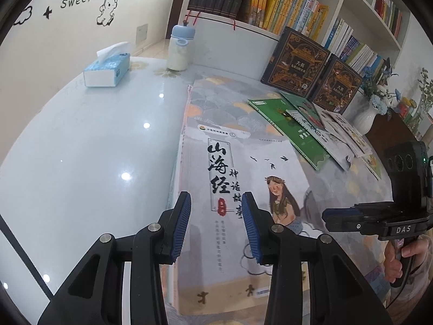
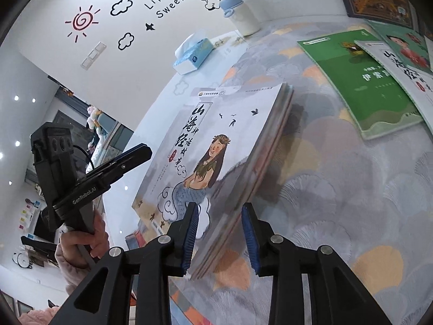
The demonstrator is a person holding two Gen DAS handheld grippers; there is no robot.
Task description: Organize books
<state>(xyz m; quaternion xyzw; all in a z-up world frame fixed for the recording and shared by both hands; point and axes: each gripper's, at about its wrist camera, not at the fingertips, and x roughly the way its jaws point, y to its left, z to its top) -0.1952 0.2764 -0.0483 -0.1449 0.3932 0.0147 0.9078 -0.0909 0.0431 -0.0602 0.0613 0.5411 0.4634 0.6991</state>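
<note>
A stack of thin books point(image 2: 216, 162), topped by a white cover showing a long-haired girl, lies on the patterned cloth point(image 2: 351, 189) covering the bench. The right gripper point(image 2: 220, 239) has its fingers spread astride the stack's near corner, not pressing it. The left gripper point(image 1: 216, 224) hovers above the cover, fingers parted on nothing. Green books point(image 1: 295, 124) lie well apart.

The table's point(image 1: 81, 149) left half lies bare up to the tissue box point(image 1: 107, 69) and bottle point(image 1: 180, 47) near its far edge. Toward the far right corner, spread books point(image 1: 305, 124), two leaning dark books point(image 1: 296, 61) and a vase point(image 1: 365, 117) block the way.
</note>
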